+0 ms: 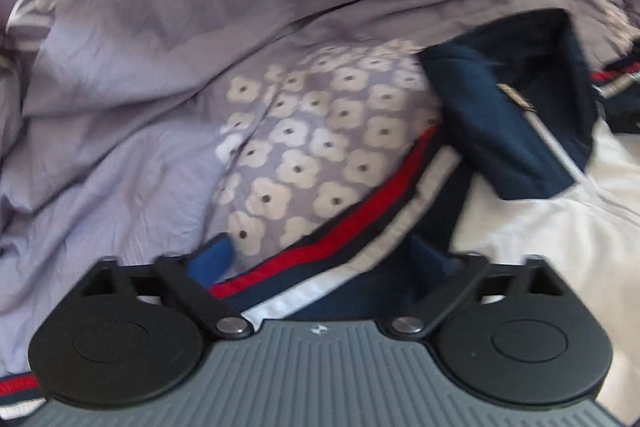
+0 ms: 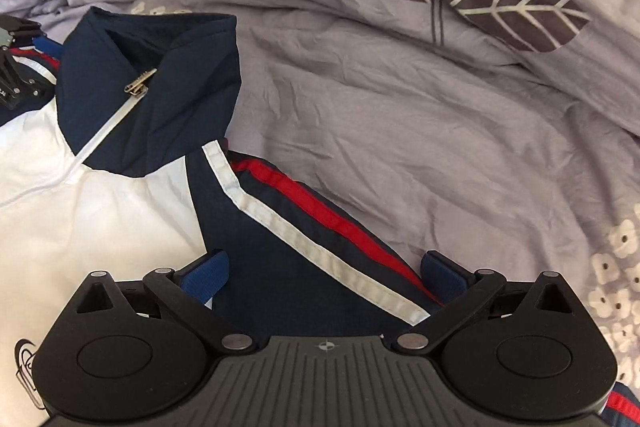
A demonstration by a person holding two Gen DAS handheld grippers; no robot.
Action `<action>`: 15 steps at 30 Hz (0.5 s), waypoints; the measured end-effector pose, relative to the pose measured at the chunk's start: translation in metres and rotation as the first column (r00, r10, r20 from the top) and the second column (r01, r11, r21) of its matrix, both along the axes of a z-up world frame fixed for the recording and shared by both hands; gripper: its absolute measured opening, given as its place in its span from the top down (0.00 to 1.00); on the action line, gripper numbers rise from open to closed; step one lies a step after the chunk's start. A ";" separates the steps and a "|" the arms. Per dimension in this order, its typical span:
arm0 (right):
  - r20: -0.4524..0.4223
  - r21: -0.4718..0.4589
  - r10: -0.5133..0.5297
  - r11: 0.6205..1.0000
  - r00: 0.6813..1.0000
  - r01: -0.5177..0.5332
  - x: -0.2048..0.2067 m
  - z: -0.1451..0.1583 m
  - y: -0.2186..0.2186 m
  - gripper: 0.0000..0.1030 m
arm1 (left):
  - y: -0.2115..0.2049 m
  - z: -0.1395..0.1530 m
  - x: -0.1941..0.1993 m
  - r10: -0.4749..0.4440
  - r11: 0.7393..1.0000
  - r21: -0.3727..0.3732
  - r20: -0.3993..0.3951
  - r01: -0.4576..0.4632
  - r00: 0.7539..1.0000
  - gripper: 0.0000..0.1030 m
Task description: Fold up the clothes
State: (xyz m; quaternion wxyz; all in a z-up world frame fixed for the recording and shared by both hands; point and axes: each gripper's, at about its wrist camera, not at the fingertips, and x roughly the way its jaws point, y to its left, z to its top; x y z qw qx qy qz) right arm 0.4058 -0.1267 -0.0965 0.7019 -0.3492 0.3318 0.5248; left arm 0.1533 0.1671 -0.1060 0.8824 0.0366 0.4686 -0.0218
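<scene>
A jacket (image 2: 120, 219) in navy and white lies spread on a bed cover (image 2: 400, 87), its front up. The navy collar (image 2: 160, 67) stands folded at the top, with a metal zip pull (image 2: 138, 83) at its throat and a white zip line running down the chest. A white stripe (image 2: 312, 247) and a red stripe (image 2: 320, 211) run along each shoulder and sleeve.

The right gripper (image 2: 324, 275) sits low over the jacket's one shoulder, its 2 blue-padded fingers (image 2: 204, 275) spread wide with the striped sleeve between them, not pinched. The left gripper (image 1: 320, 259) is over the other shoulder, fingers also apart, the stripes passing between them; its right finger is hard to make out against the navy cloth.

The bed cover is lilac, creased, printed with pale flowers (image 1: 312, 143) and dark leaves (image 2: 516, 7). The jacket lies toward the nearer part of the cover, and a rumpled ridge of the cover rises just beyond the collar
</scene>
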 end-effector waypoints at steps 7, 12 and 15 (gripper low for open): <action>-0.043 -0.010 -0.018 1.000 0.999 0.018 0.002 -0.012 -0.002 0.11 | 0.006 -0.002 -0.006 0.050 0.998 -0.032 -0.020 -0.051 0.999 0.03; 0.061 0.043 -0.144 0.989 0.988 0.142 -0.021 -0.003 -0.008 0.88 | 0.002 0.008 -0.023 0.239 0.968 -0.080 0.029 -0.236 0.971 0.42; 0.122 0.067 -0.181 0.983 0.976 0.173 -0.031 0.000 -0.012 0.93 | -0.005 0.019 -0.028 0.292 0.956 -0.059 0.072 -0.288 0.954 0.79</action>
